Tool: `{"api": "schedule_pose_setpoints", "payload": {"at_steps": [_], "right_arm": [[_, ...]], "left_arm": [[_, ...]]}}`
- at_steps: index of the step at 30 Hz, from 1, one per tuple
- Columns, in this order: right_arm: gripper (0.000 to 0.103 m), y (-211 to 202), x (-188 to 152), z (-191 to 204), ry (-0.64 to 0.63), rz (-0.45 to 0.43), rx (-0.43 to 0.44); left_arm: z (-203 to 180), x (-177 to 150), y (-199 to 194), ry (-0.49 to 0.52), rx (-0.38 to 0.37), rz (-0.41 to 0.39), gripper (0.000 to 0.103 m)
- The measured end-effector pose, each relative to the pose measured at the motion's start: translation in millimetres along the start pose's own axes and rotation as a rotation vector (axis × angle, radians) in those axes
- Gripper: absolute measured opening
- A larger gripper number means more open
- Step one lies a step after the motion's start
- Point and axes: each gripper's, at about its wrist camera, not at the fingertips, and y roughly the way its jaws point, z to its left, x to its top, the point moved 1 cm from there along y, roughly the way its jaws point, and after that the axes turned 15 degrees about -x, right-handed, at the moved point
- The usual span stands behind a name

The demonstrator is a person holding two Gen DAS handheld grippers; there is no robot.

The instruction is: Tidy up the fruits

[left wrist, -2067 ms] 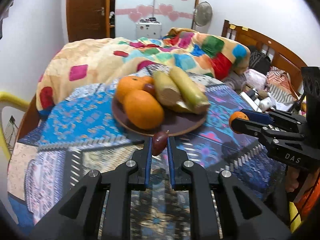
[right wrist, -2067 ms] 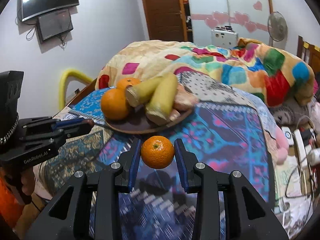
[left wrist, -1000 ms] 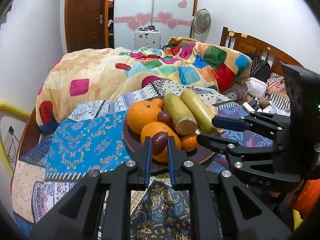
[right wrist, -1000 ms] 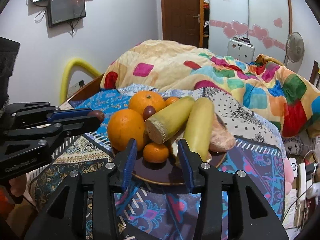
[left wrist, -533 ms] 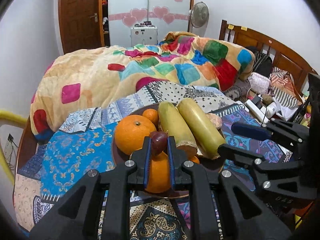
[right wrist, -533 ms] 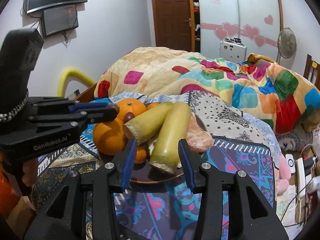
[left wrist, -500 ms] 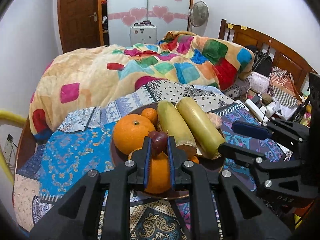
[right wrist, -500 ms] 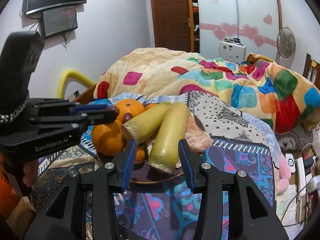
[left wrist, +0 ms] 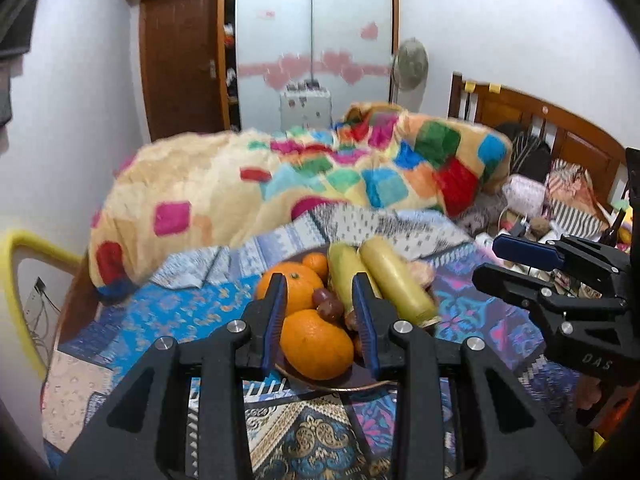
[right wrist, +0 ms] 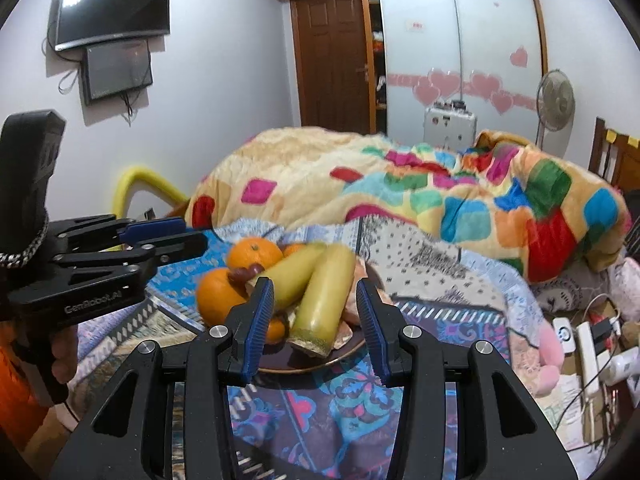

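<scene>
Fruit fills the plate (left wrist: 352, 385) (two dark dates (left wrist: 329, 305) on top). Your left gripper (left wrist: 320, 322) is opening, empty; your right gripper (right wrist: 316, 326) stands spread, empty.

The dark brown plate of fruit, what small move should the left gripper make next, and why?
Probably draw the left gripper straight back from the dark brown plate. Its jaws are opening with nothing pinched between them, and two small dark red fruits rest among the large oranges, so the drop looks done. The right gripper is open and empty too.
</scene>
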Motion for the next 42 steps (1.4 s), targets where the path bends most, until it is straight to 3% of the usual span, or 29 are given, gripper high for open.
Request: {"api": "schedule_pose_setpoints", "payload": {"at_steps": [3, 8, 13, 15, 19, 23, 25, 30, 34, 42], "right_arm": [[0.040, -31.9, 8.1, -0.5, 0.016, -0.058, -0.008], [0.040, -84.2, 18.2, 3.5, 0.044, -0.152, -0.017], [0.041, -144.0, 17.1, 16.2, 0.058, -0.261, -0.038], [0.053, -156.7, 15.7, 19.4, 0.070, -0.283, -0.034], [0.063, -183.6, 8.3, 27.8, 0.087, -0.337, -0.063], [0.083, -199.8, 2.4, 33.3, 0.100, -0.369, -0.078], [0.086, -206.5, -0.2, 35.7, 0.099, -0.391, -0.106], [0.100, -218.7, -7.9, 36.0, 0.098, -0.416, -0.136], [0.103, -225.5, -12.4, 33.2, 0.109, -0.426, -0.145], [0.103, -229.7, -19.7, 34.0, 0.116, -0.420, -0.145]], "left_arm": [[-14.4, 2.5, -35.7, 0.019, 0.024, -0.073, 0.034], [-36.3, -0.5, -97.3, 0.010, 0.002, -0.177, 0.036], [-56.9, -6.4, -149.6, 0.023, 0.008, -0.273, 0.052], [-66.5, -10.9, -170.1, 0.037, 0.018, -0.307, 0.053], [-80.8, -21.0, -202.8, 0.055, 0.020, -0.354, 0.068], [-89.5, -30.3, -222.5, 0.063, 0.038, -0.378, 0.074], [-90.2, -33.6, -227.4, 0.057, 0.038, -0.387, 0.085], [-94.3, -40.7, -237.7, 0.045, 0.058, -0.417, 0.097], [-100.1, -46.3, -242.4, 0.058, 0.097, -0.432, 0.101], [-100.4, -50.4, -243.4, 0.053, 0.096, -0.431, 0.102]]}}
